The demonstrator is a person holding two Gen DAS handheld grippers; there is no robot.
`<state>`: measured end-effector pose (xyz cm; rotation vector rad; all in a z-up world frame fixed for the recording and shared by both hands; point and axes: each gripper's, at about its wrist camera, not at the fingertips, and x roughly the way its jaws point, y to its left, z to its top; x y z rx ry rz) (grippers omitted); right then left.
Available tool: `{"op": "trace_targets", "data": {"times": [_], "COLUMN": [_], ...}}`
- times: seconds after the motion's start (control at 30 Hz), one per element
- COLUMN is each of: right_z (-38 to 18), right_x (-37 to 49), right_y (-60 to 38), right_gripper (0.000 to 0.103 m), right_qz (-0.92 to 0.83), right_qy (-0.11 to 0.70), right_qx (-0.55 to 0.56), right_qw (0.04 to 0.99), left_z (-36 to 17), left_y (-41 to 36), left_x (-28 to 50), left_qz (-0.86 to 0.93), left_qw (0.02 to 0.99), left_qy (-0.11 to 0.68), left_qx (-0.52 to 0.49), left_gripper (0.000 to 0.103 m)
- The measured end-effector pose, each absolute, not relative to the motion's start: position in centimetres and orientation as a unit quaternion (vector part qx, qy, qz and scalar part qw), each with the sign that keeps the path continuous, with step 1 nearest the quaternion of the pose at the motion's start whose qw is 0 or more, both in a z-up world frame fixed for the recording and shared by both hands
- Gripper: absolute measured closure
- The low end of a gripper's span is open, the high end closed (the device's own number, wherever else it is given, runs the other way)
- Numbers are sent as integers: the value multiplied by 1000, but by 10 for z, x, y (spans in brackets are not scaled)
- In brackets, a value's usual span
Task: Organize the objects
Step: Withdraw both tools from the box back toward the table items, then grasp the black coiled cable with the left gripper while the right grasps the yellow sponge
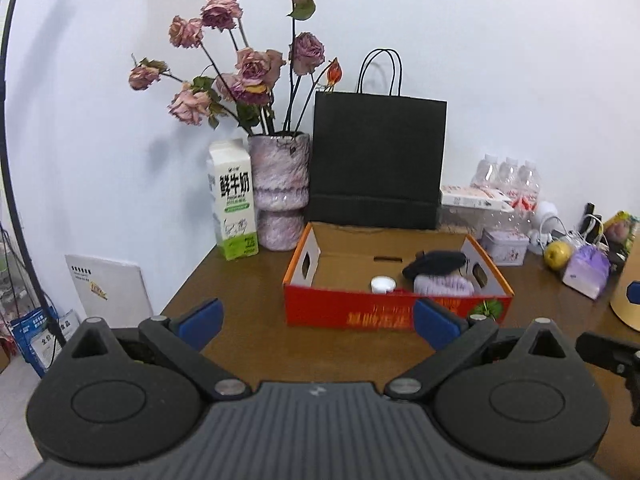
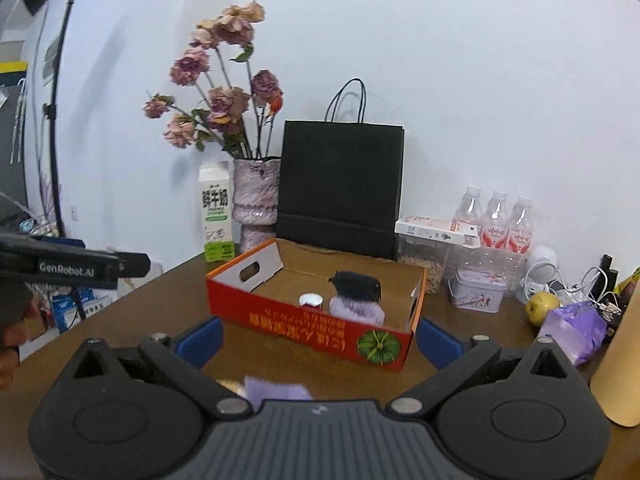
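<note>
**Both grippers spread wide before the red box**

Seen from the left wrist, the left gripper (image 1: 318,320) has its blue fingers (image 1: 202,322) spread wide, holding nothing. Just beyond them, a red cardboard box (image 1: 340,312) sits on the brown table (image 1: 240,280). Inside it, toward the right end, lie a black pouch (image 1: 434,262), a purple knitted item (image 1: 442,285) and a white-capped jar (image 1: 382,284). Behind the box stand a milk carton (image 1: 234,204), a vase of dried roses (image 1: 280,196) and a black paper bag (image 1: 378,160). A yellow-green apple (image 1: 557,255) lies far right (among cables and packets).

From the right wrist, the right gripper (image 2: 320,338) is likewise spread and empty. Another purple knitted piece (image 2: 276,390) lies on the table between its fingers, close to the body. The box is just ahead; three water bottles (image 2: 496,220) and a small tin (image 2: 476,290) sit to its right.
</note>
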<state>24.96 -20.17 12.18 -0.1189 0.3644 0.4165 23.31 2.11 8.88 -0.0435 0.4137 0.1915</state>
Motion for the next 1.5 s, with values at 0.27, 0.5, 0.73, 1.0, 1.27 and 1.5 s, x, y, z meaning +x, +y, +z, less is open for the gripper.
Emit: {"op": "trace_targets", "data": {"times": [0.27,0.5,0.73,1.0,1.27,1.5], "right_z": [96,73,52,41,24,7], "right_x": [200,180,165,150,150,159], "right_y": [-218,-225,-231,-232,-229,-220], "right_gripper": [0,0,0,0,0,0], "right_qz": [208,200,194,204,217,219], "right_qy": [188,210,227,225,243,269], "right_qx": [-64,-54,-40,-32,-19,-23], "right_qw": [958,956,953,952,945,938], "left_z": [73,55,36,17,-2,-22], "left_y": [34,41,42,47,54,51], "left_x": [183,153,130,120,116,122], "left_qz": [91,92,94,100,94,73], "left_qw": [975,973,973,970,963,956], "left_qy": [201,208,212,219,247,282], "left_qx": [-19,-24,-18,-38,-41,-36], "left_gripper": [0,0,0,0,0,0]}}
